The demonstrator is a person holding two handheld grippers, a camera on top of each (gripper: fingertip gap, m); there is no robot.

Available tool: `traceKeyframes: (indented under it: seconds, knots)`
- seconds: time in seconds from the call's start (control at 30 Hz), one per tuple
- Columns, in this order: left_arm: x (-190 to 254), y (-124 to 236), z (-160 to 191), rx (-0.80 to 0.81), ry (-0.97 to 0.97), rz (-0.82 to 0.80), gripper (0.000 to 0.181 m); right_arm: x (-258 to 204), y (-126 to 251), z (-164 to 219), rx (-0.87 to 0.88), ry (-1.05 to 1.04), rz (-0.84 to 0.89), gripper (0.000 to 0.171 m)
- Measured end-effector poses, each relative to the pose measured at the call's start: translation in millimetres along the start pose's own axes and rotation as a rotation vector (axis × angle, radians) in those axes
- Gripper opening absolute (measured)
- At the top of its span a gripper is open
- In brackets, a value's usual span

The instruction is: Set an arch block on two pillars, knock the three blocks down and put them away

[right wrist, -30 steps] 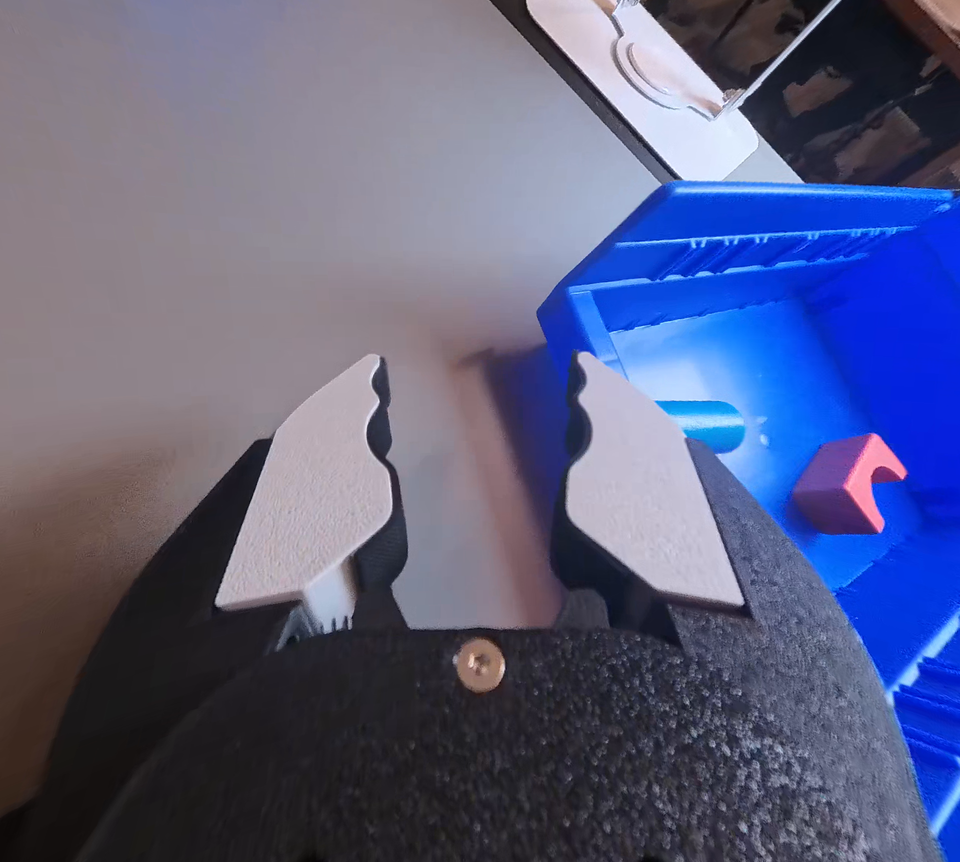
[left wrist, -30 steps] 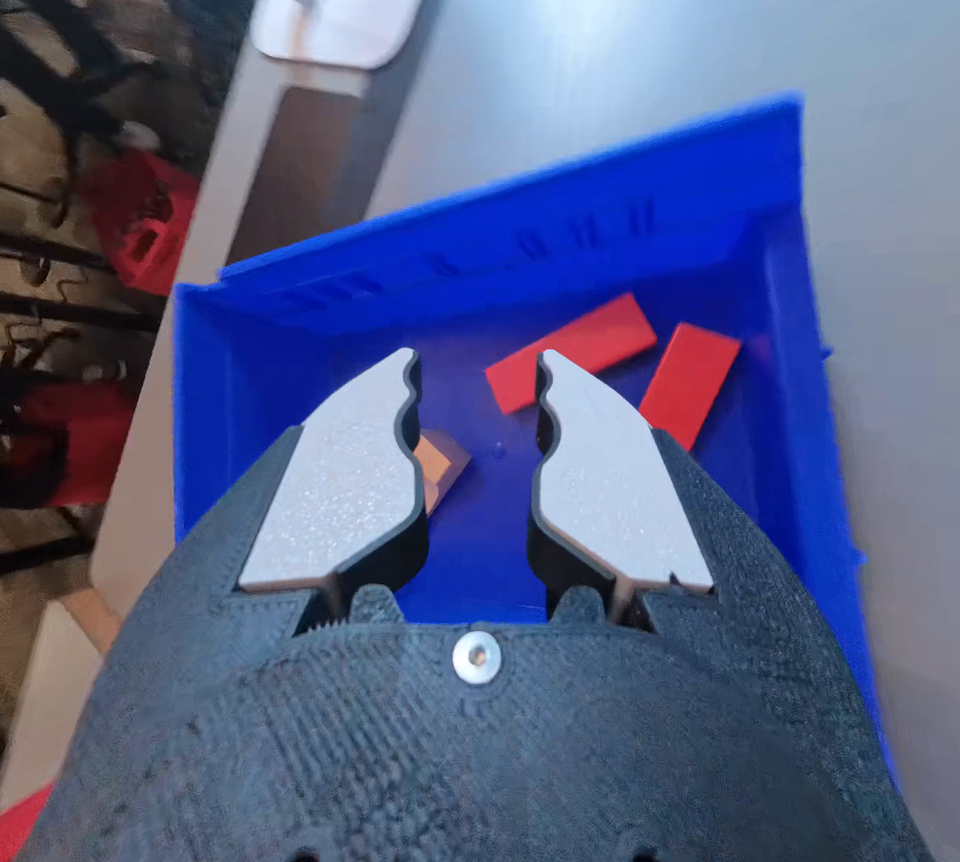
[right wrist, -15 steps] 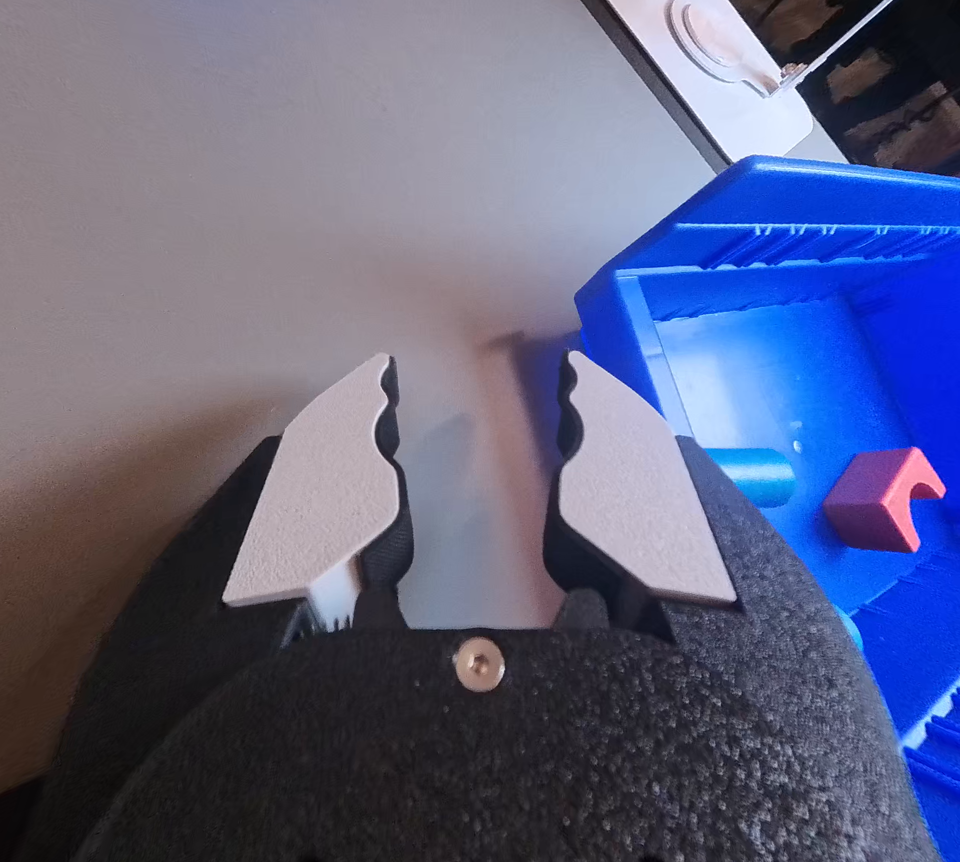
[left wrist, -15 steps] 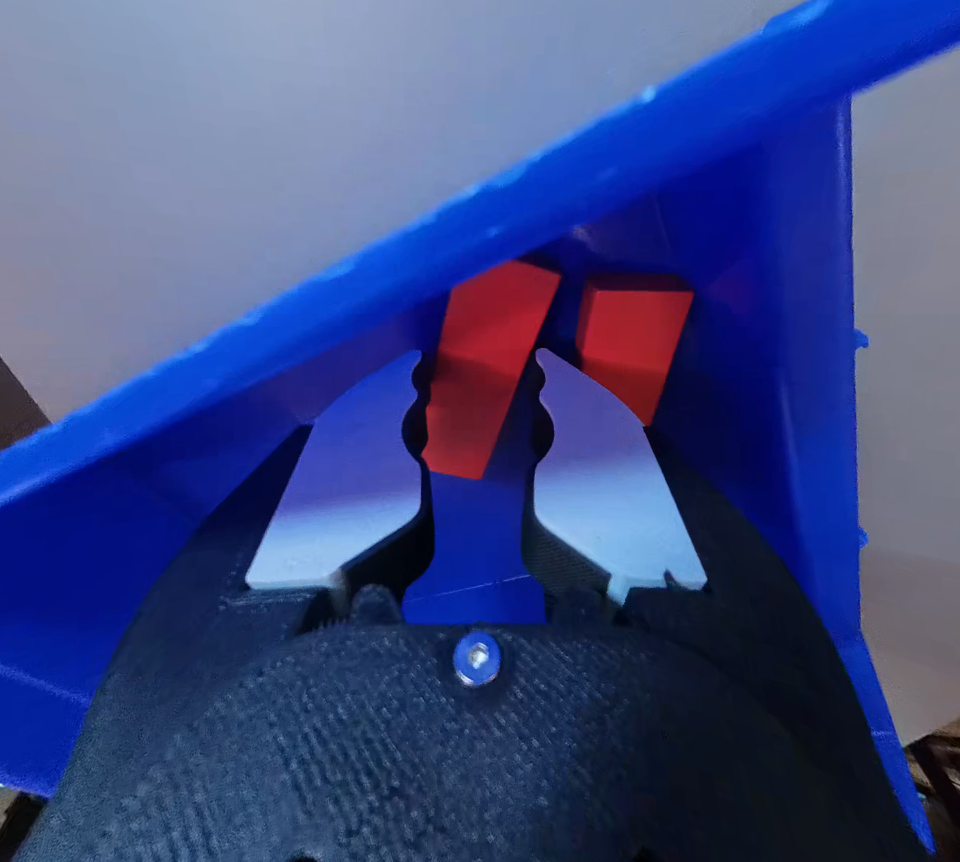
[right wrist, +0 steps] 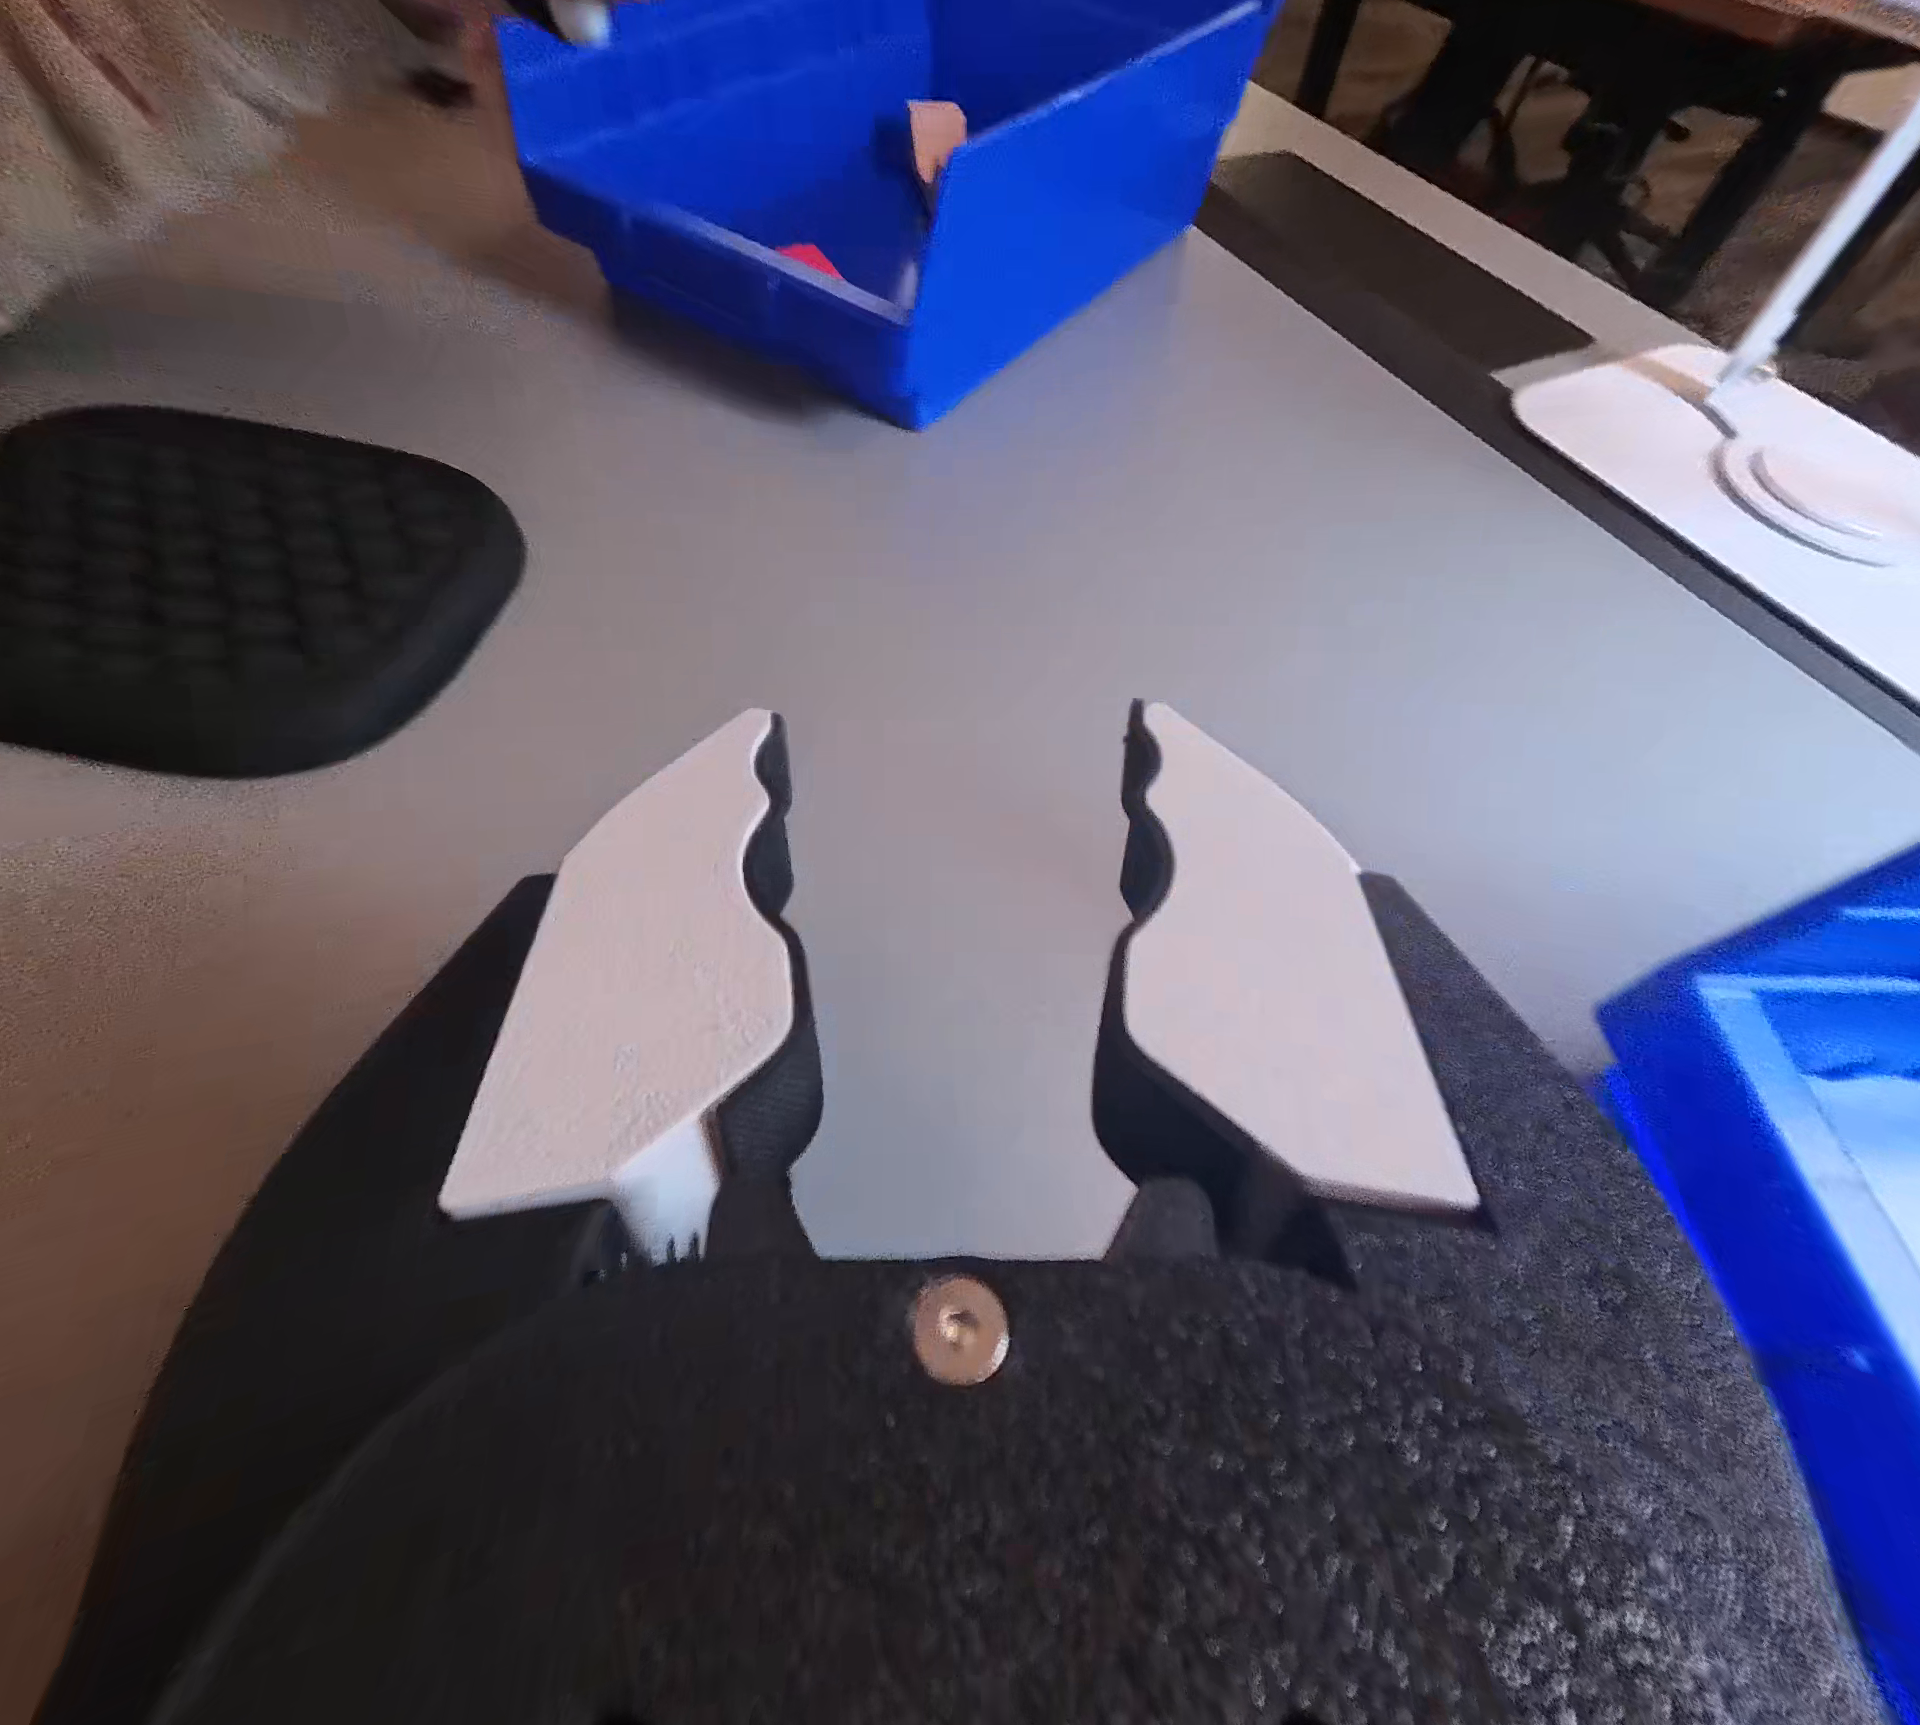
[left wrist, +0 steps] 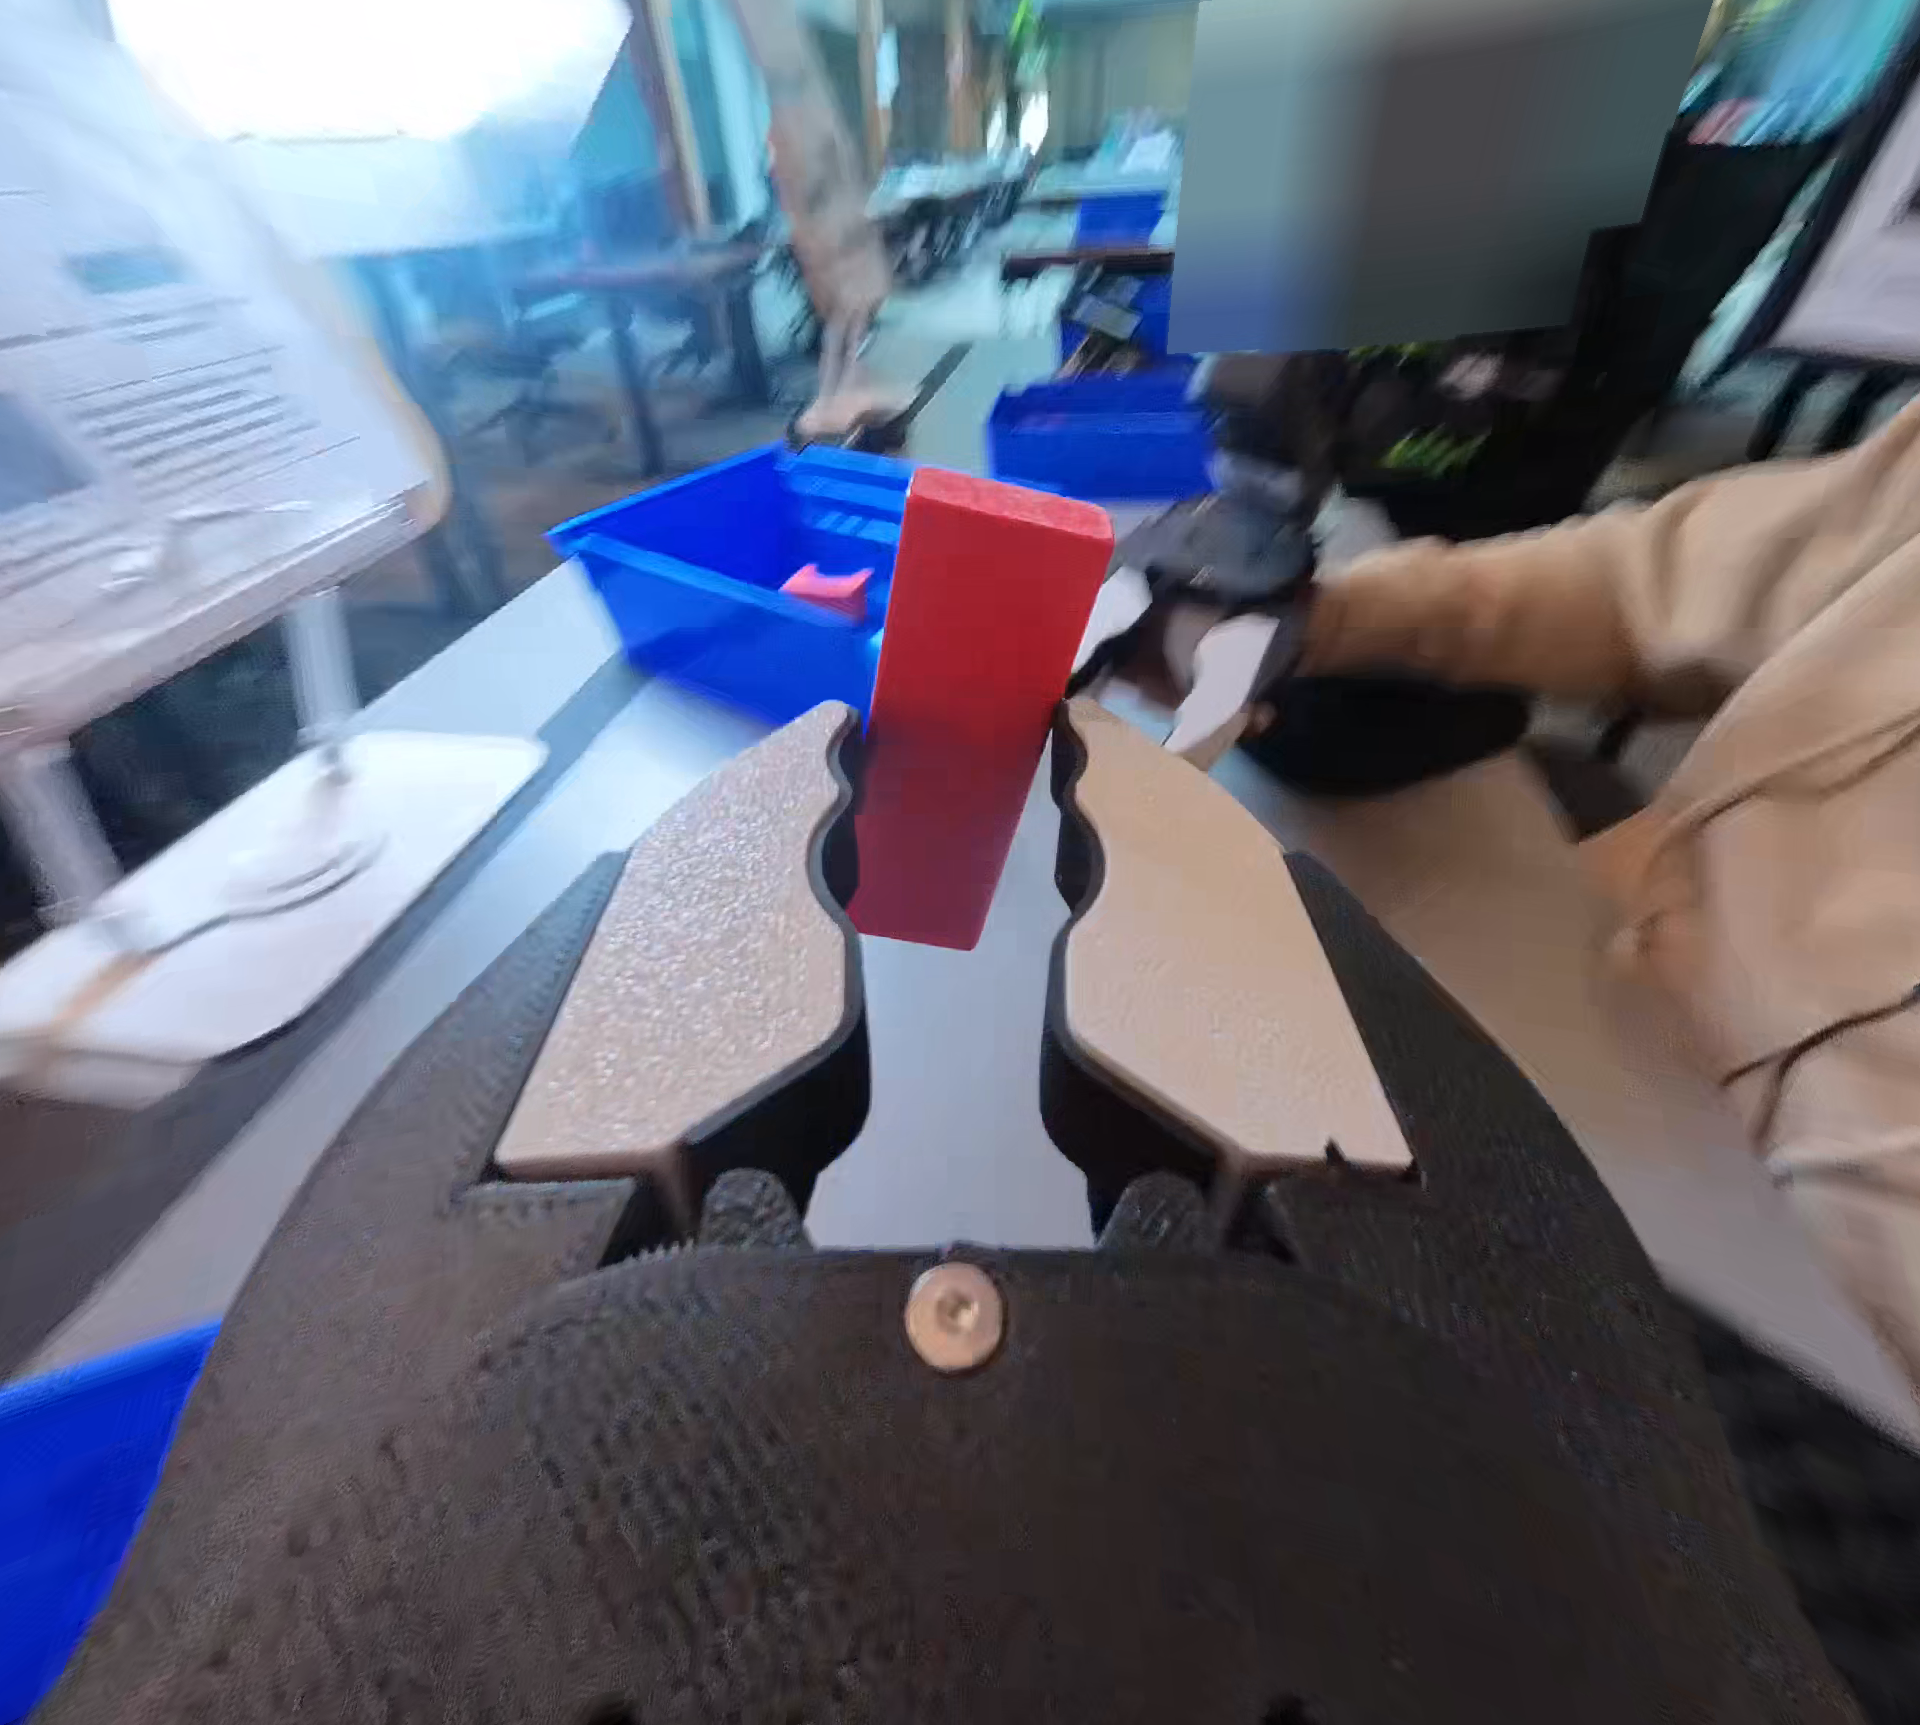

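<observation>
From the left wrist view I see my left gripper (left wrist: 954, 725) clamped on a red pillar block (left wrist: 977, 688) held upright above the grey table (left wrist: 582, 678), while from the right wrist view my right gripper (right wrist: 951, 725) hangs spread, holding nothing, over that table facing a blue bin (right wrist: 1039, 221).

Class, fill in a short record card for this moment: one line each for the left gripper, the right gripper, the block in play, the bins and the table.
left gripper: shut on red block, raised above the table
right gripper: open, empty, over bare table
red block: long, held near its lower end, roughly upright
far blue bin: holds a red piece and a tan piece
near blue bin: beside right gripper, contents unclear
grey table: no blocks standing
</observation>
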State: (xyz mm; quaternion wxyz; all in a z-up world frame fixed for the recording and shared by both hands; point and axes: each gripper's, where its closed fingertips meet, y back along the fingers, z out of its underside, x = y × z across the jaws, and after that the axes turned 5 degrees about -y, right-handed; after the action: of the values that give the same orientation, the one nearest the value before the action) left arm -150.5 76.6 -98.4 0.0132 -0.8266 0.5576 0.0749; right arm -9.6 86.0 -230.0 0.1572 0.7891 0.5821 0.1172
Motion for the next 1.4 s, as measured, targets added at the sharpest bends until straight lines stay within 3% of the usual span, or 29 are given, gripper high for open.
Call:
traceKeyframes:
  seconds: [0.17, 0.27, 0.33, 0.47, 0.73, 0.83, 1.17, 1.4]
  knots:
    - [79, -74, 20, 0.123, 0.133, 0.233, 0.034, -54, -8, -30, 0.133, -0.017, -0.177, 0.069]
    - [97, -99, 31, 0.112, 0.184, 0.295, 0.034, -68, -9, -31, 0.139, 0.004, -0.219, 0.055]
    - [103, -108, 36, 0.108, 0.199, 0.326, 0.034, -67, -7, -29, 0.144, 0.02, -0.214, 0.034]
    - [106, -113, 44, 0.115, 0.21, 0.347, 0.033, -67, -5, -19, 0.101, 0.001, -0.275, 0.034]
    - [113, -105, 46, 0.012, 0.057, 0.348, 0.038, -80, -11, 7, -0.024, 0.038, -0.366, 0.034]
    - [113, -104, 55, -0.078, -0.026, 0.337, 0.035, -79, -13, 16, -0.053, 0.039, -0.372, 0.034]
    - [106, -92, 92, -0.624, -0.244, 0.386, 0.036, -73, -25, 37, -0.147, 0.068, -0.348, 0.034]
    - [113, -99, 92, -0.744, -0.258, 0.453, 0.036, -74, -22, 35, -0.141, 0.078, -0.345, 0.034]
